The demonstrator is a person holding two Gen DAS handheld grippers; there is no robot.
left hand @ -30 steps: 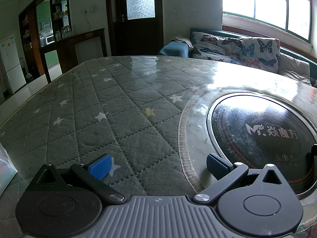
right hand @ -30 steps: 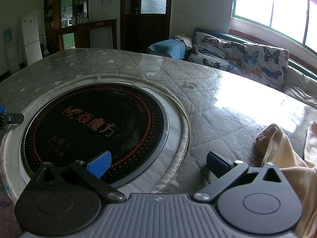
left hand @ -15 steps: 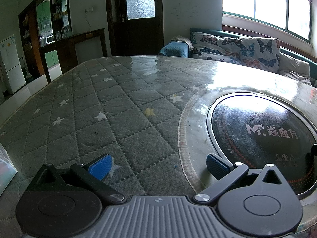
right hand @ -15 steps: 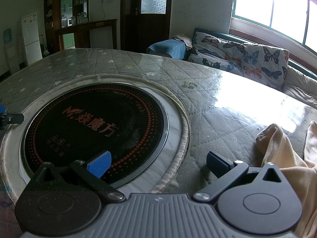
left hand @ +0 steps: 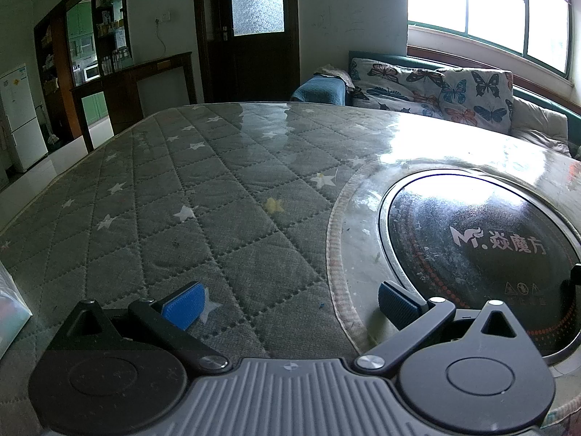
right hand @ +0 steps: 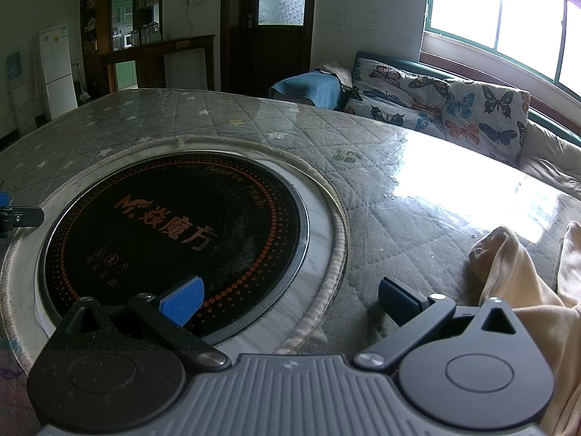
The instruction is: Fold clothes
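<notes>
A crumpled peach garment [right hand: 515, 283] lies on the table at the right edge of the right wrist view, just right of my right gripper [right hand: 290, 299]. That gripper is open with nothing between its blue pads [right hand: 183, 303], low over the rim of the round black cooktop [right hand: 174, 232]. In the left wrist view my left gripper [left hand: 290, 301] is also open and empty, low over the grey quilted star-pattern table cover [left hand: 181, 189]. No garment shows in the left wrist view. The tip of the left gripper shows at the right wrist view's left edge.
The black cooktop [left hand: 486, 250] is set into the table's middle, under a glossy clear sheet. A butterfly-print sofa [right hand: 446, 112] stands behind the table under bright windows. A dark door [left hand: 254, 32], shelves and a white fridge [left hand: 18, 116] line the far wall. A pale object [left hand: 9, 309] sits at the left edge.
</notes>
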